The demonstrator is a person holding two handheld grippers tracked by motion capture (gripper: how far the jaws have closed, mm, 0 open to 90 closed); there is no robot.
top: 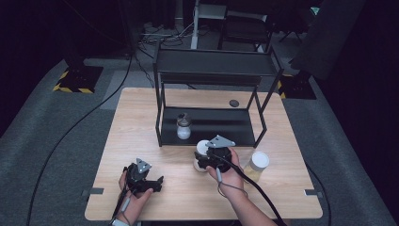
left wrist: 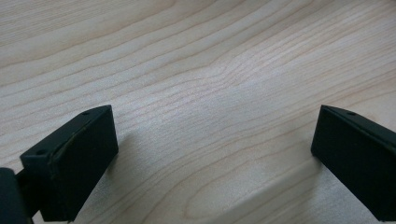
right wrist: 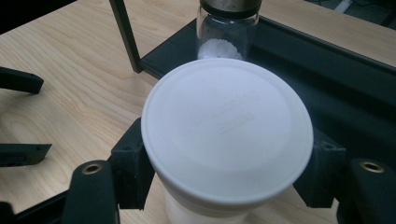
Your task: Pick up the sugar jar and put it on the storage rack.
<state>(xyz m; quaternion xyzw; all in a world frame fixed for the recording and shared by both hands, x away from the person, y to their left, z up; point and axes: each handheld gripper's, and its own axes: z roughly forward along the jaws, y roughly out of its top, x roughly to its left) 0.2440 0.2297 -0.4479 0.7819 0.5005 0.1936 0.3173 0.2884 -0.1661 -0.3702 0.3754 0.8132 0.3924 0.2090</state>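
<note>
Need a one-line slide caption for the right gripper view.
Right gripper shut on a white-lidded jar, before a shelf holding a glass jar.

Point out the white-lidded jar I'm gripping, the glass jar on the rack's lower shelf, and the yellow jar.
White-lidded jar (right wrist: 227, 128), right gripper view, middle of lid.
Glass jar (top: 183, 127), high view, body.
Yellow jar (top: 258, 161), high view, its lid.

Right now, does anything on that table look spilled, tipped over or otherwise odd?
Nothing stands out. The white-lidded jar in the right tongs stands upright, as do the yellow-filled jar and the small jar on the rack's lower shelf.
</note>
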